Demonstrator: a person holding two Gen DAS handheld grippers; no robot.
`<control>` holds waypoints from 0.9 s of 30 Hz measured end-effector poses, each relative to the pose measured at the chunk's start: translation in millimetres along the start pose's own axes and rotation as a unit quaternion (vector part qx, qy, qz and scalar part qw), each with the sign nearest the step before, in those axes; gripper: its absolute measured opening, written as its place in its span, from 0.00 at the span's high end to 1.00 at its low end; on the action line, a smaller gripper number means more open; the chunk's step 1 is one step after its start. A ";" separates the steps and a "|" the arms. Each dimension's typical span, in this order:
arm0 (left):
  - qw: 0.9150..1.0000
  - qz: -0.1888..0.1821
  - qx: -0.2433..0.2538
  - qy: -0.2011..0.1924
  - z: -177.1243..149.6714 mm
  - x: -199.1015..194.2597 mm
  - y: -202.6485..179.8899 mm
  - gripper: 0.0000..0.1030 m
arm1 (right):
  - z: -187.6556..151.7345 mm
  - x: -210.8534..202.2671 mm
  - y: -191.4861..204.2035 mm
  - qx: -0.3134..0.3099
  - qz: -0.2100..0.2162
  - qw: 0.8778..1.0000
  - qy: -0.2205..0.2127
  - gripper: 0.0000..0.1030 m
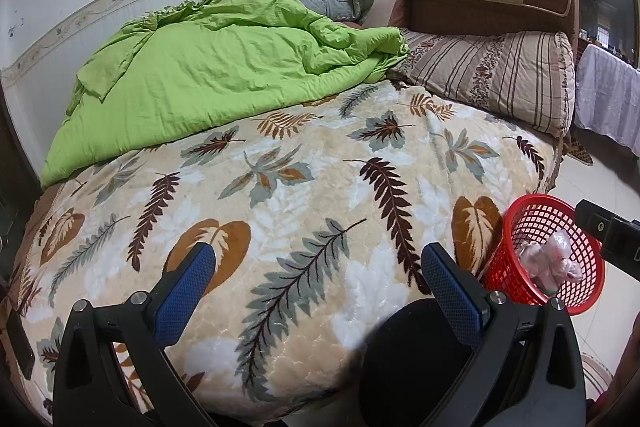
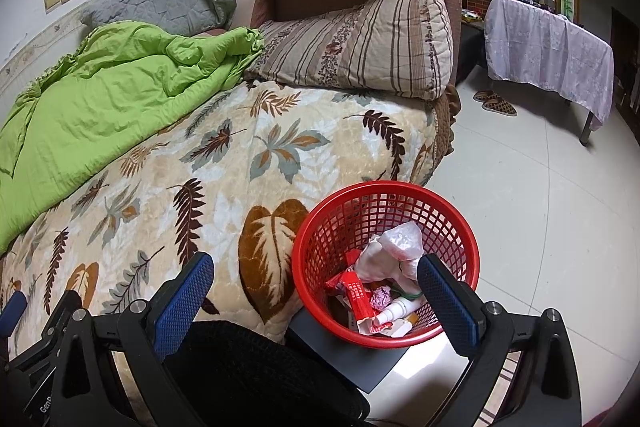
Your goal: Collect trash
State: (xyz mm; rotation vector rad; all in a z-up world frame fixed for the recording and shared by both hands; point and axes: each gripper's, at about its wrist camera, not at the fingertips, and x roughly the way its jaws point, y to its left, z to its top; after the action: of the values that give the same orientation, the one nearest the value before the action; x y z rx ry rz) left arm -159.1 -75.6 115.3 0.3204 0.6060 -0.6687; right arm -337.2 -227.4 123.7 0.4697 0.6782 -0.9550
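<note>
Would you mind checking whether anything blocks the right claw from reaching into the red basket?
Nothing visible does: the right claw is open and empty just above the red basket, whose mouth is uncovered.

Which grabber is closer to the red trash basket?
Right. The right gripper hangs open just above the red basket, one finger over its rim. The left gripper is open over the leaf blanket, with the basket off to its right.

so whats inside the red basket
The red basket holds a crumpled plastic bag, a red wrapper, a pink paper ball and a small white bottle. Anything underneath the pile is covered.
</note>
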 end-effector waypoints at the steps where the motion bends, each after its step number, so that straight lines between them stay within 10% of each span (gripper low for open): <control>1: 1.000 0.000 0.000 0.000 0.3 -0.1 0.2 0.01 | -0.4 0.6 0.6 -0.001 0.000 1.000 0.001 0.00; 27: 1.000 -0.001 -0.001 0.001 0.8 1.2 1.9 0.01 | 0.1 6.9 -0.8 -0.003 0.000 1.000 0.012 0.00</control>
State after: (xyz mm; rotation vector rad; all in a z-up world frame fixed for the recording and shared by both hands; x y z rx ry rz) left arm -156.8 -75.1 115.4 0.3192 0.6094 -0.6705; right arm -335.1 -231.8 118.8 0.4762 0.7025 -0.9489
